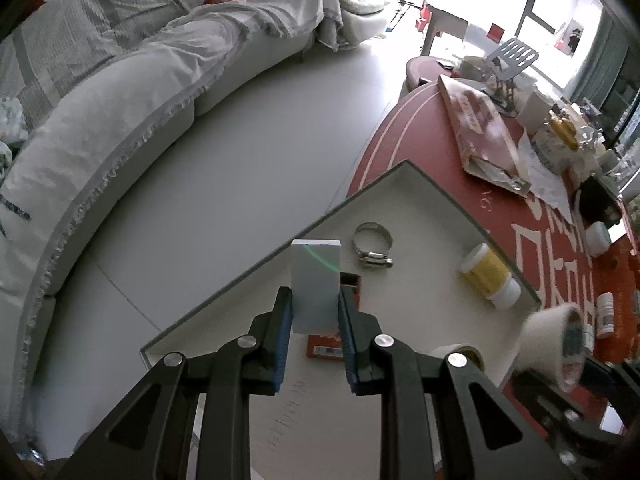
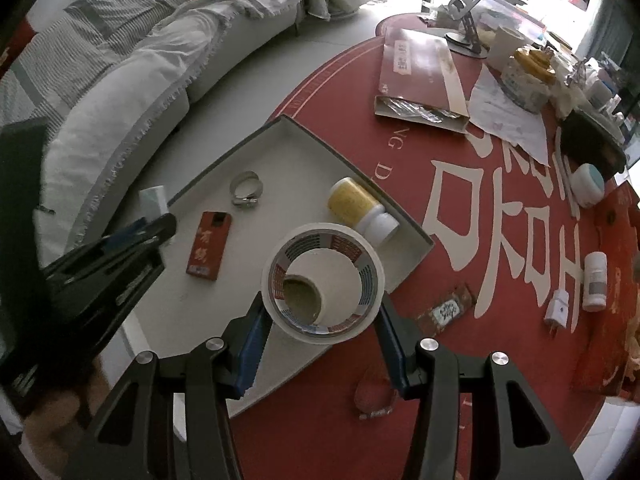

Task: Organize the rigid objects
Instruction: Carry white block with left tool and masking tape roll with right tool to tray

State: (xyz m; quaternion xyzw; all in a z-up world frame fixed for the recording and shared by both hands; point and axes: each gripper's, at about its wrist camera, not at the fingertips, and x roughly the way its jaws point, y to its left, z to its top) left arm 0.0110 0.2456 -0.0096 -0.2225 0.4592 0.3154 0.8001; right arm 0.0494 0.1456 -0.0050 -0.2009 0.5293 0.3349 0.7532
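My left gripper point(image 1: 314, 310) is shut on a white rectangular block point(image 1: 315, 284) and holds it upright above the grey tray point(image 1: 404, 178); it also shows in the right wrist view point(image 2: 154, 216) with the block point(image 2: 153, 200) at the tray's left edge. My right gripper point(image 2: 322, 320) is shut on a white tape roll point(image 2: 324, 284), held over the tray's near corner. In the tray point(image 2: 288, 128) lie a metal hose clamp point(image 2: 246, 189), a red flat box point(image 2: 209, 245), a yellow bottle with white cap point(image 2: 360, 210) and a smaller tape roll point(image 2: 304, 294).
The tray sits on a red table point(image 2: 500, 240) holding a brown box point(image 2: 420, 76), papers point(image 2: 508, 116), white bottles point(image 2: 595, 278), a plug point(image 2: 558, 312) and a small packet point(image 2: 444, 310). A grey-covered sofa point(image 1: 120, 92) stands to the left across the floor.
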